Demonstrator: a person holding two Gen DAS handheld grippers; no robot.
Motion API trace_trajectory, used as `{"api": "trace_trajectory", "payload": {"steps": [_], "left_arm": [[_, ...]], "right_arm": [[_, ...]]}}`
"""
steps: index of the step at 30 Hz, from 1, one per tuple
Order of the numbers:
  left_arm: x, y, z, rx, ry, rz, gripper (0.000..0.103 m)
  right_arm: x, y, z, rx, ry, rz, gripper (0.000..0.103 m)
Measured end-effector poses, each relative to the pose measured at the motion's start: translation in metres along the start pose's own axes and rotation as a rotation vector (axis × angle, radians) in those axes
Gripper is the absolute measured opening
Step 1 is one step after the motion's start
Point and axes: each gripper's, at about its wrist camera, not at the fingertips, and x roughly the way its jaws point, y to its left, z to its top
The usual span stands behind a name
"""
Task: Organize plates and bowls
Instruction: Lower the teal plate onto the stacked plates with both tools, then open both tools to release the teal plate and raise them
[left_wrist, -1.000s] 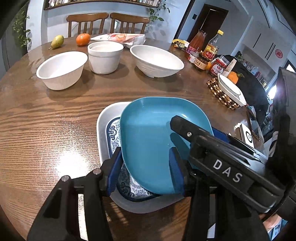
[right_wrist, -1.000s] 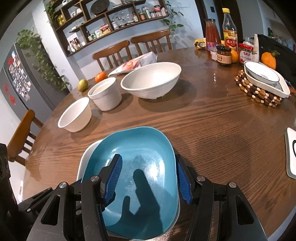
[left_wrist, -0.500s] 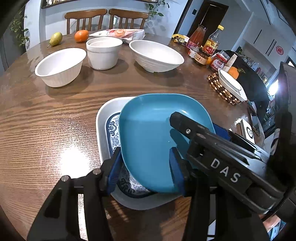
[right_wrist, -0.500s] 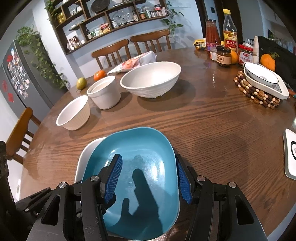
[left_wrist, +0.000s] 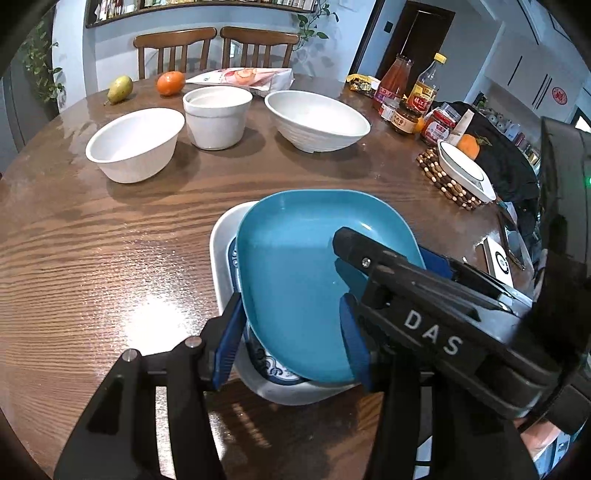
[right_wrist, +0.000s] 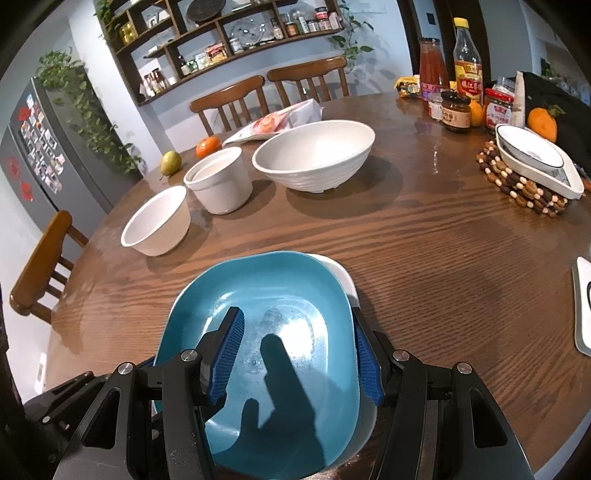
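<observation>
Left gripper (left_wrist: 291, 341) fingers now slightly wider around teal plate (left_wrist: 295, 266).

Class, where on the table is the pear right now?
The pear sits at the table's far left edge, just left of the orange, beyond the white bowls; both wrist views show it.

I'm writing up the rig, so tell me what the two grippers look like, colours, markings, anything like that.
Both are matte black plastic with angular, cut-out fingers, silver screw heads on the joints and ribbed blue pads. The left gripper shows its pads edge-on. The right gripper, in its own view, looks the same, pads included; seen from the left camera, its side bears white letters, DAS. No cables or sleeves show.
</observation>
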Motion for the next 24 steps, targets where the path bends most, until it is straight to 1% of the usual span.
{"api": "trace_trajectory", "payload": {"steps": [3, 8, 11, 16, 18, 21, 24], "left_arm": [[0.001, 0.001, -0.001, -0.001, 0.015, -0.017, 0.054], [0.002, 0.000, -0.003, 0.003, 0.024, -0.018, 0.055], [0.003, 0.000, -0.003, 0.001, 0.034, -0.022, 0.061], [0.000, -0.005, -0.003, 0.010, 0.034, -0.031, 0.071], [-0.003, -0.006, -0.003, 0.014, 0.026, -0.031, 0.078], [-0.008, -0.006, -0.002, 0.017, 0.009, -0.023, 0.080], [-0.014, -0.003, 0.004, 0.018, 0.002, -0.021, 0.080]], "right_arm": [[0.001, 0.002, -0.001, -0.006, 0.001, -0.010, 0.060], [0.001, 0.001, -0.002, -0.001, 0.010, -0.010, 0.060], [0.001, 0.002, -0.002, -0.003, 0.017, 0.004, 0.060], [-0.001, 0.004, 0.000, -0.009, 0.019, -0.009, 0.060], [-0.001, 0.002, 0.001, -0.008, 0.021, -0.015, 0.060], [-0.004, -0.001, 0.004, -0.002, 0.021, -0.017, 0.060], [-0.012, -0.003, 0.009, 0.000, 0.002, -0.016, 0.060]]}}
